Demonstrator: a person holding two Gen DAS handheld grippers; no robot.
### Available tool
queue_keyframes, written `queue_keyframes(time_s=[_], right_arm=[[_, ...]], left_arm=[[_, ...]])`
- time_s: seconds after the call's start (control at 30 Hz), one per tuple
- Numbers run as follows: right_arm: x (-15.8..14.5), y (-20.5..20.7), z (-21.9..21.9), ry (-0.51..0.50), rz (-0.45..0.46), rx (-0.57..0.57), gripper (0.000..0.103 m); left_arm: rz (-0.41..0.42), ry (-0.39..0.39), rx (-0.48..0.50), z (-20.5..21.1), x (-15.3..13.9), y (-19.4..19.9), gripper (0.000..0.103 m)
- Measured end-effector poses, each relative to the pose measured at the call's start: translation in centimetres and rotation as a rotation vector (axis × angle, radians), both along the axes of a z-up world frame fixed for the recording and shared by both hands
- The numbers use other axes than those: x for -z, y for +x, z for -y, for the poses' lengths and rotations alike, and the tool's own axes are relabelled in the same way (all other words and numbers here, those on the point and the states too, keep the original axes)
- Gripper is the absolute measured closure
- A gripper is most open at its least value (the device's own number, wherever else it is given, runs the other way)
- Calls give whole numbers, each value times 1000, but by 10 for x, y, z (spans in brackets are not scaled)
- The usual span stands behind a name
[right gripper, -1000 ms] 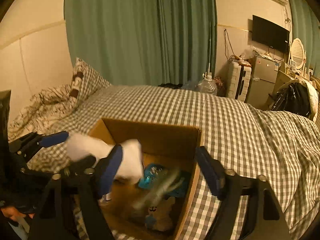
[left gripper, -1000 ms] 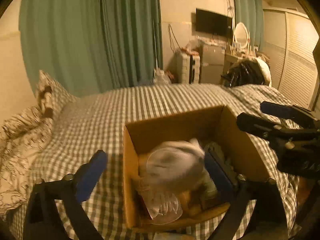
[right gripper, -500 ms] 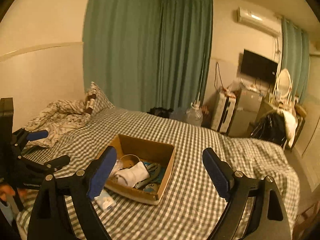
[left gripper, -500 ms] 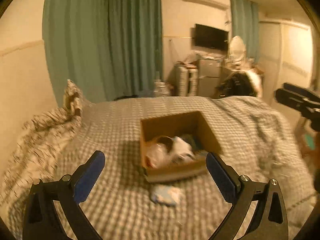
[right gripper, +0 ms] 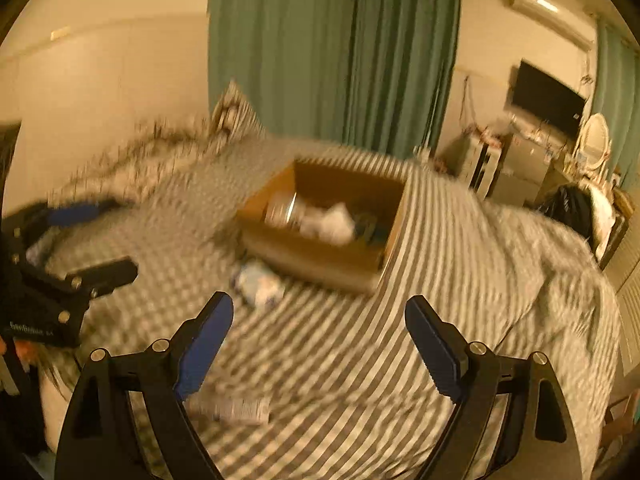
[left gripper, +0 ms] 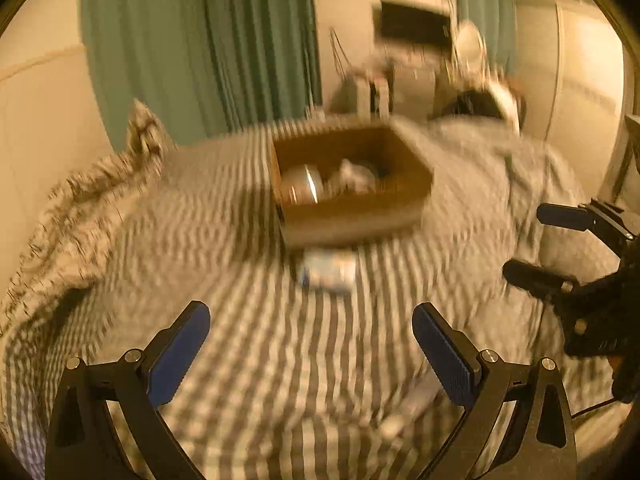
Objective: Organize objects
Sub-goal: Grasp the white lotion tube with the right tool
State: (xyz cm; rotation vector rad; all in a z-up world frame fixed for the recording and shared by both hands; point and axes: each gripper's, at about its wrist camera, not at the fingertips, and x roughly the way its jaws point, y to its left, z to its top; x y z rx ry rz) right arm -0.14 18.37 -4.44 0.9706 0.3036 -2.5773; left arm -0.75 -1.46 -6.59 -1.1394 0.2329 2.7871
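Both spread wide and empty: left hand-held gripper (left gripper: 310, 344) and right hand-held gripper (right gripper: 320, 340), poised above the checked bed (right gripper: 360, 344). Dead ahead at frame centre, a pale packet (left gripper: 328, 272), seemingly lying crosswise, touching the cardboard box (left gripper: 352, 216); lower centre, a blurred tube (right gripper: 234, 408), nearer the right.

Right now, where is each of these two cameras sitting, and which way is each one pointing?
Left wrist: rides the left gripper, above the checked bed, facing the cardboard box and green curtains; its own open fingers show, right gripper at the right edge.
Right wrist: rides the right gripper, facing the same box from further right; own open fingers show, left gripper at the left edge.
Shared: box, the pale packet before it, curtains, bed.
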Motion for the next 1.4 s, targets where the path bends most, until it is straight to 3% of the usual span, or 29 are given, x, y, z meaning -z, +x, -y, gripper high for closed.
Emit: queue_keyframes(time_s=[0.13,0.2,0.33,0.47,0.77,1.0,1.1,1.27,1.4], right_arm=[[56,8,12,32,112,-47,15],[77,10,26,96,143,-107,15],[108,14,60,244,171,-215,15],[132,7,80,284,213,-280,15],[132,-17,100,237,144,-320,15],[121,-29,84,132,143,-245,15],[120,-32,98,168,126,-287,15],[140,-37,130,226,192,-412,16],[129,-50,125,130,212,-376,66]], left_arm=[[29,-53,8,2,33,4,0],[31,-73,-8,7,42,3,0],[-1,-59,-44,21,41,-1,0],[-12,-27,-91,36,35,-11,0],[8,-15,-207,65,28,-29,0],[-17,6,-250,79,19,-34,0],[-12,7,-256,82,20,-36,0],[0,7,-274,87,24,-39,0],[16,23,-297,91,27,-43,0]])
